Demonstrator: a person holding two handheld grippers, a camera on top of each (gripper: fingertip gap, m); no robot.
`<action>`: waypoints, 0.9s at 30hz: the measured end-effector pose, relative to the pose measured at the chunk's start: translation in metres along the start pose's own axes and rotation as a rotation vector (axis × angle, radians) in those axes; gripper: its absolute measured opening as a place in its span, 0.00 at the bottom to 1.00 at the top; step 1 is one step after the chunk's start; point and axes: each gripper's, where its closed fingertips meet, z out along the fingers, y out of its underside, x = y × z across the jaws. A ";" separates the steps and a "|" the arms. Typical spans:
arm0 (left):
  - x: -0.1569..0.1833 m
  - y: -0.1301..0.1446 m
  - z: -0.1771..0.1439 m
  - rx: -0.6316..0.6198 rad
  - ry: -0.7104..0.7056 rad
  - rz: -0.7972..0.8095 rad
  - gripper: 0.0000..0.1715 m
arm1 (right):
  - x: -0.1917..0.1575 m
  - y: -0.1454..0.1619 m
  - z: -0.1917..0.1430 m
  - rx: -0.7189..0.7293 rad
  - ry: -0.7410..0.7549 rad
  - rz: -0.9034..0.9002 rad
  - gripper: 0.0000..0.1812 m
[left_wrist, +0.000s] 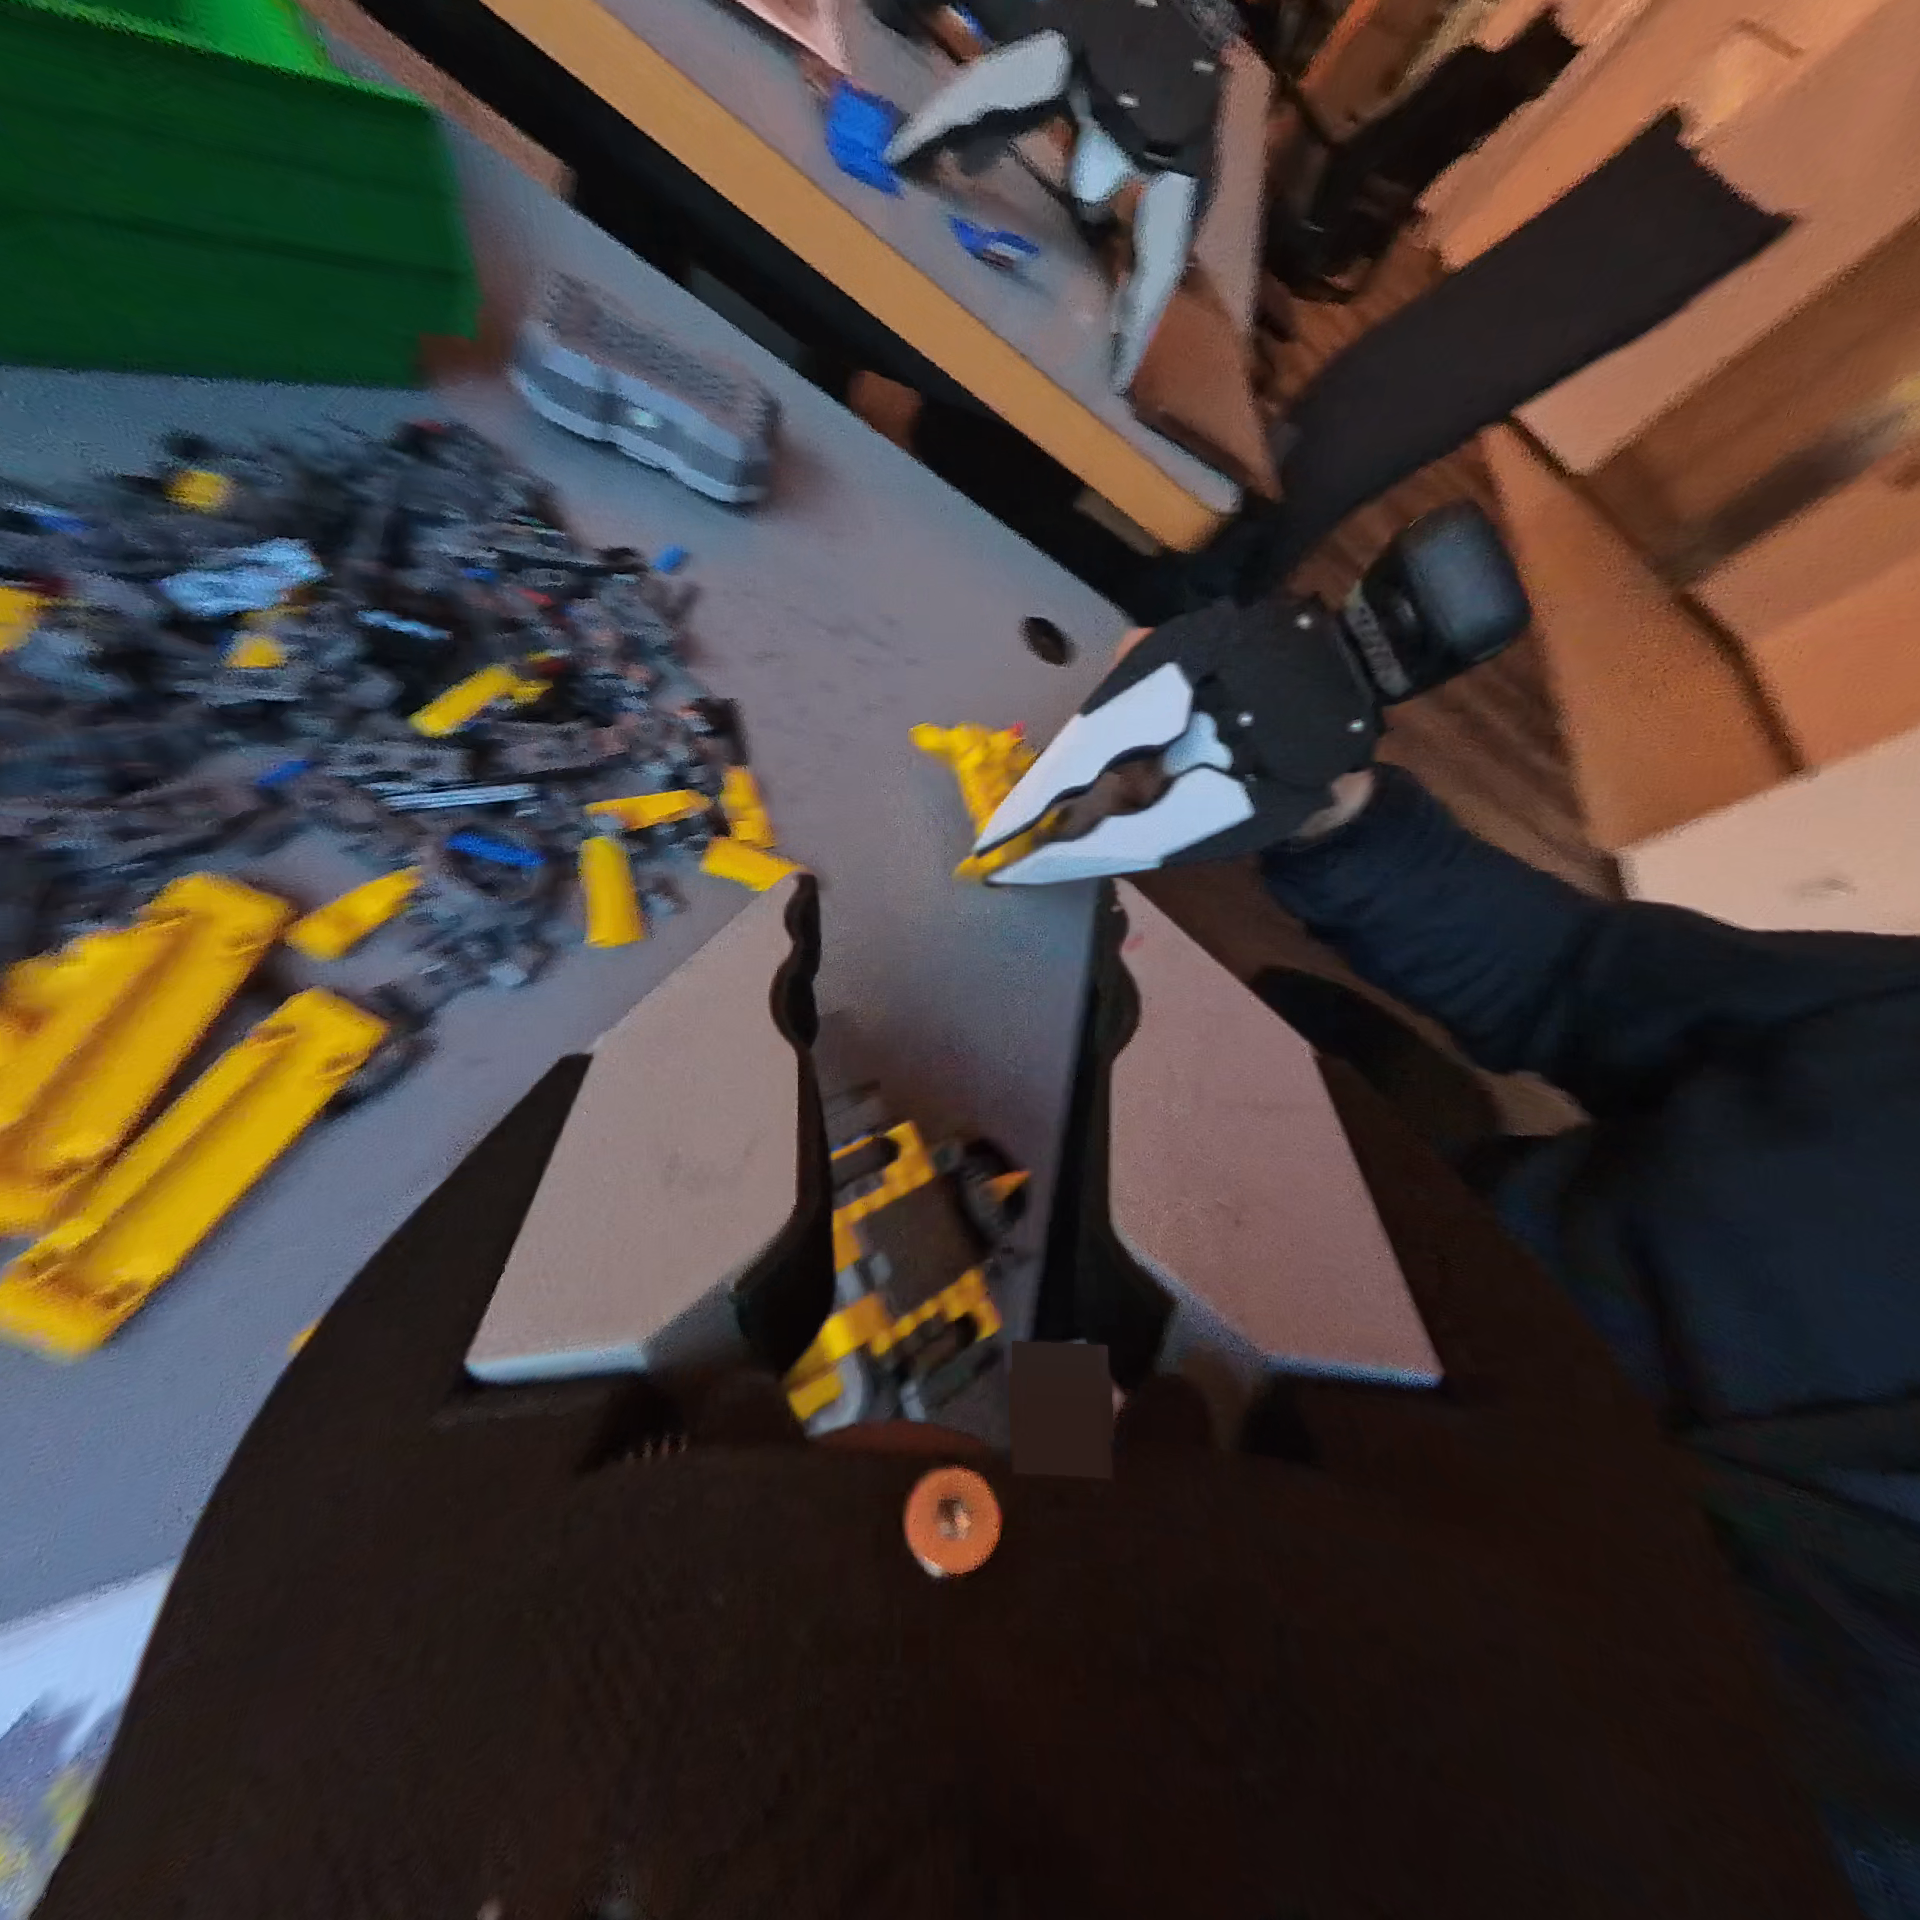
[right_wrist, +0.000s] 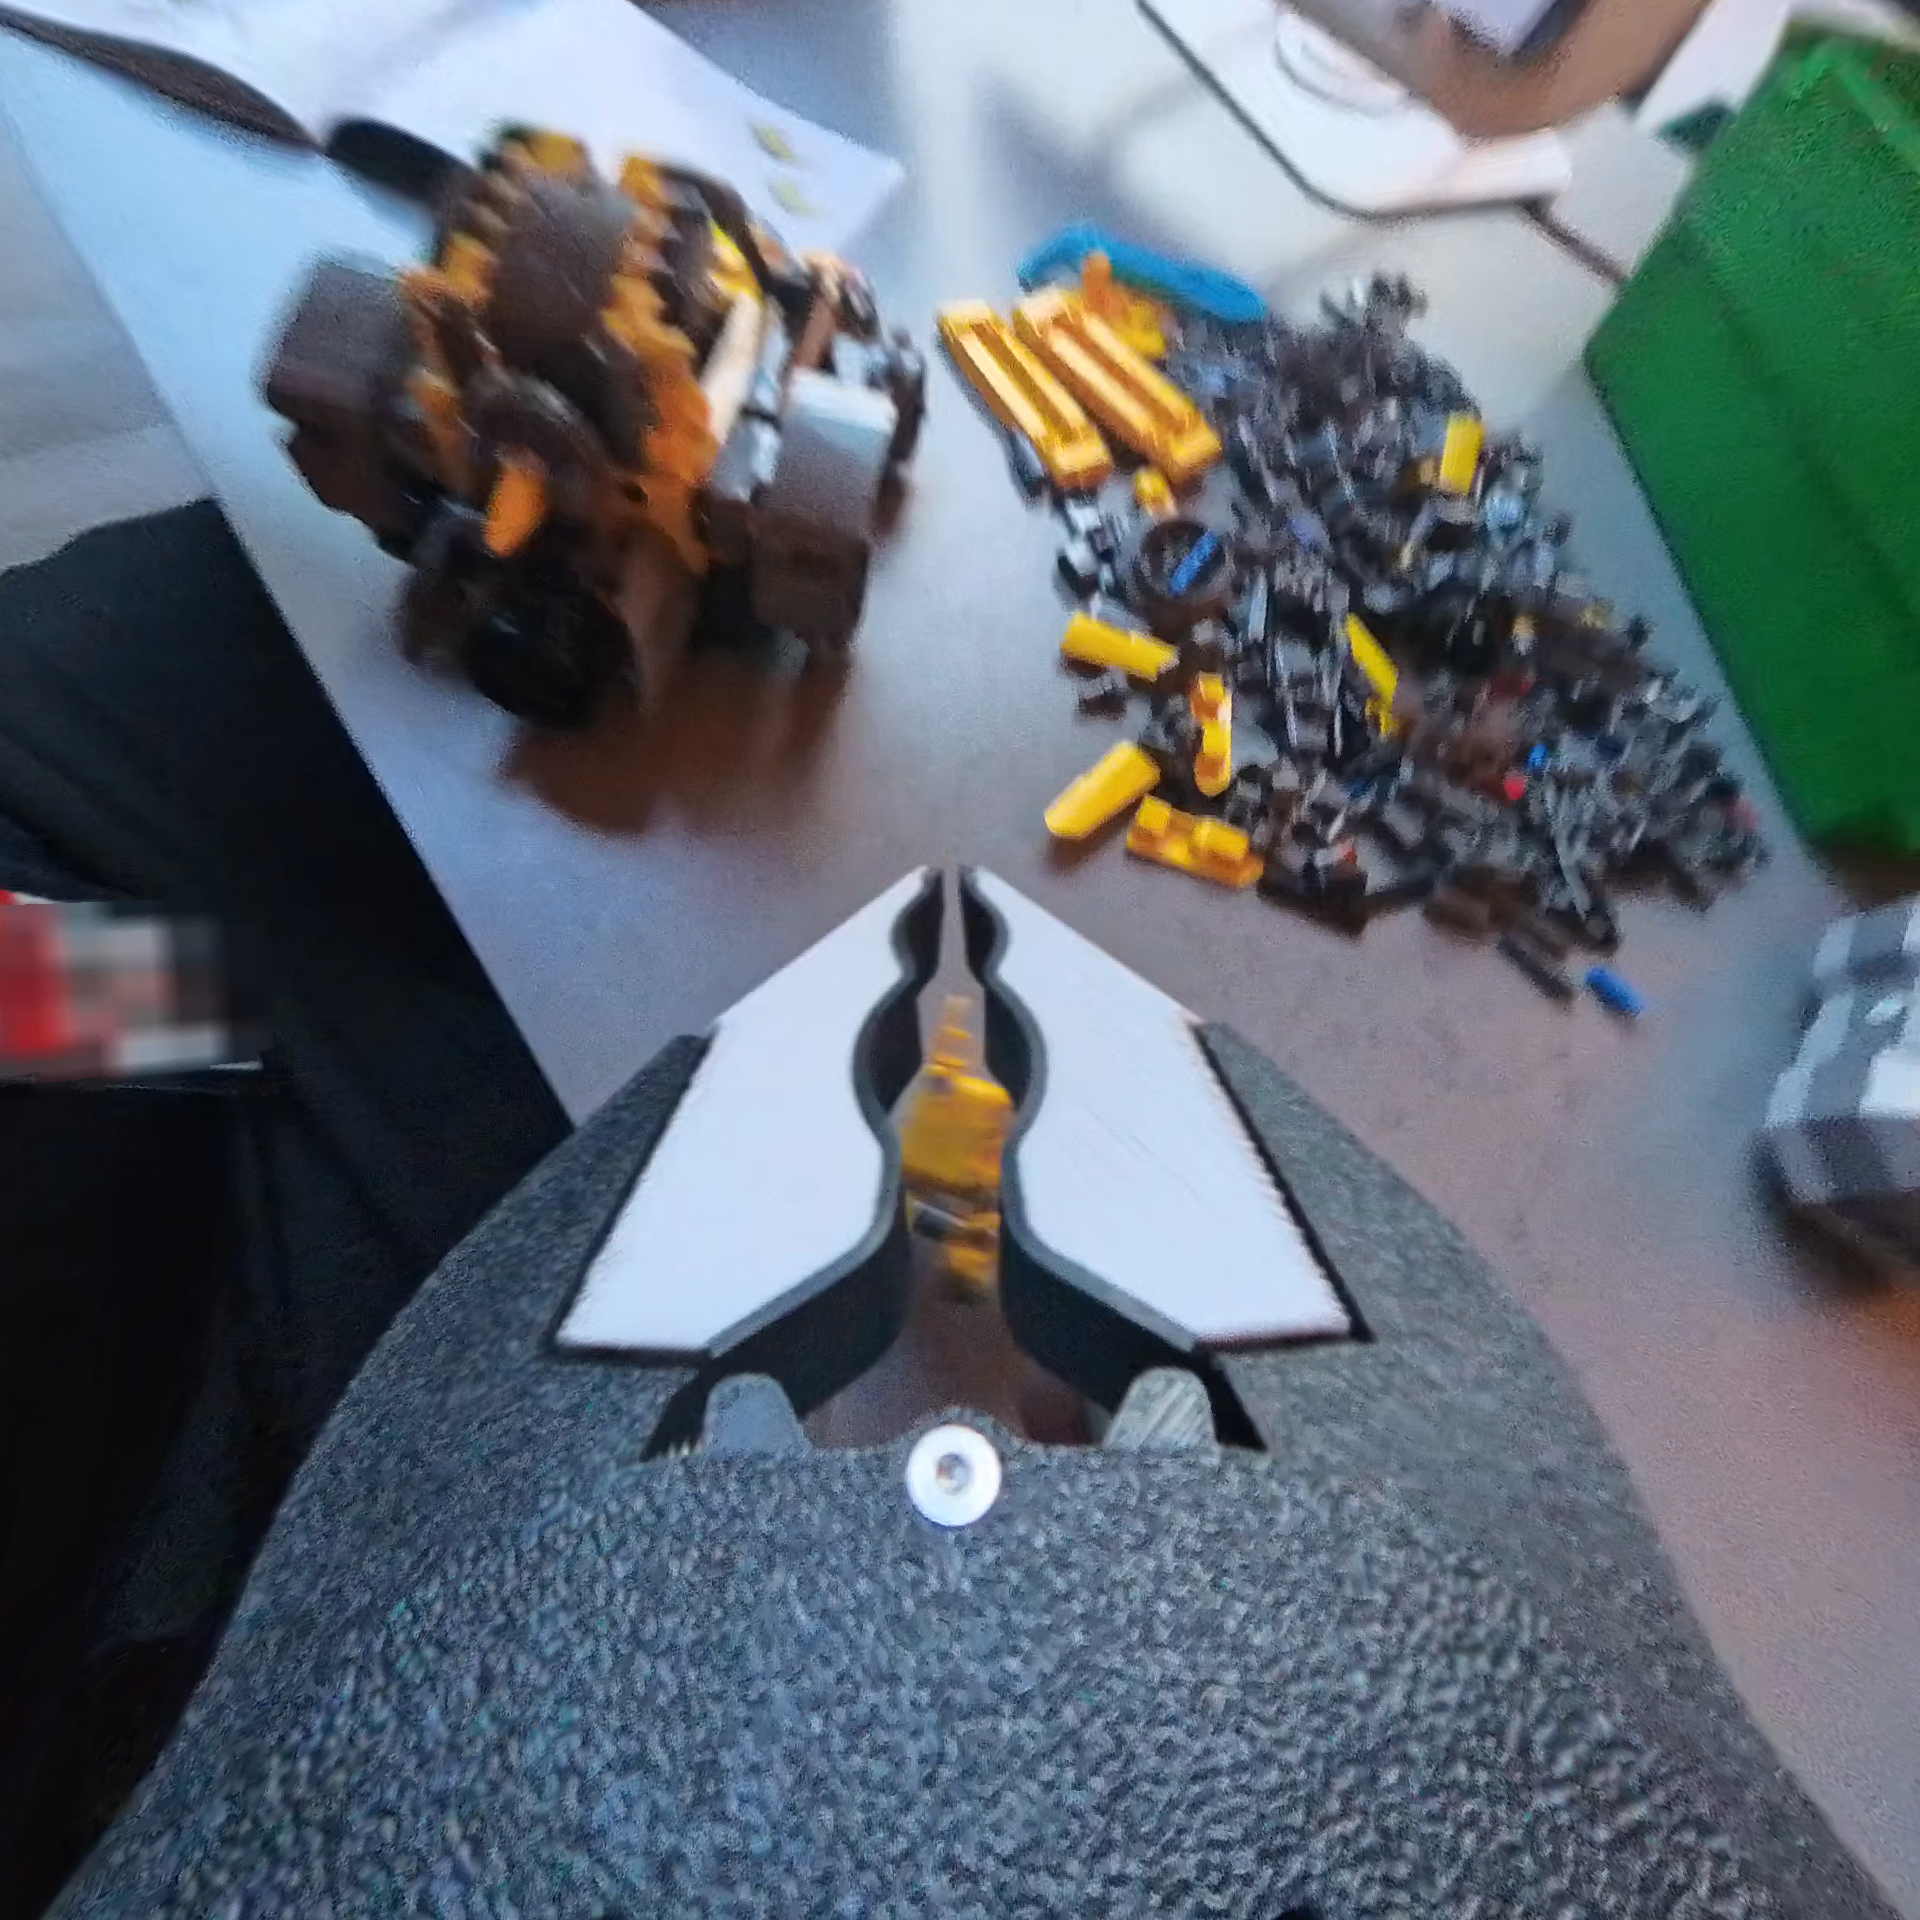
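My left gripper (left_wrist: 956, 891) is open, its jaws wide apart above the grey table (left_wrist: 914, 582). A yellow and black brick-built model (left_wrist: 909, 1247) shows low between its fingers; I cannot tell if they touch it. My right gripper (right_wrist: 951, 875) is shut on a small yellow brick piece (right_wrist: 954, 1132). In the left wrist view the right gripper (left_wrist: 1003, 857) hovers just ahead and right of the left fingertips, the yellow piece (left_wrist: 977, 764) sticking out of it. The model (right_wrist: 582, 436) stands on the table, far left in the right wrist view.
A big pile of loose black, yellow and blue parts (left_wrist: 343, 665) (right_wrist: 1403, 675) lies on the table, with long yellow panels (left_wrist: 156, 1101). A green box (left_wrist: 208, 208) and a grey-white object (left_wrist: 644, 405) stand behind it. A printed booklet (right_wrist: 540, 83) lies past the model. Cardboard boxes (left_wrist: 1683, 644) stand off the table. Some 15 cm of space lies between my two pairs of fingers.
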 end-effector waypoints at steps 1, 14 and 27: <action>-0.010 0.006 -0.008 0.023 -0.062 0.009 0.27 | 0.004 0.014 0.006 -0.026 0.004 0.035 0.12; 0.018 0.091 -0.010 -0.065 -0.086 0.080 0.25 | 0.055 0.008 -0.045 0.013 0.055 0.082 0.40; -0.008 0.129 -0.066 -0.084 -0.340 0.144 0.35 | 0.058 0.097 -0.042 -0.386 -0.043 0.185 0.37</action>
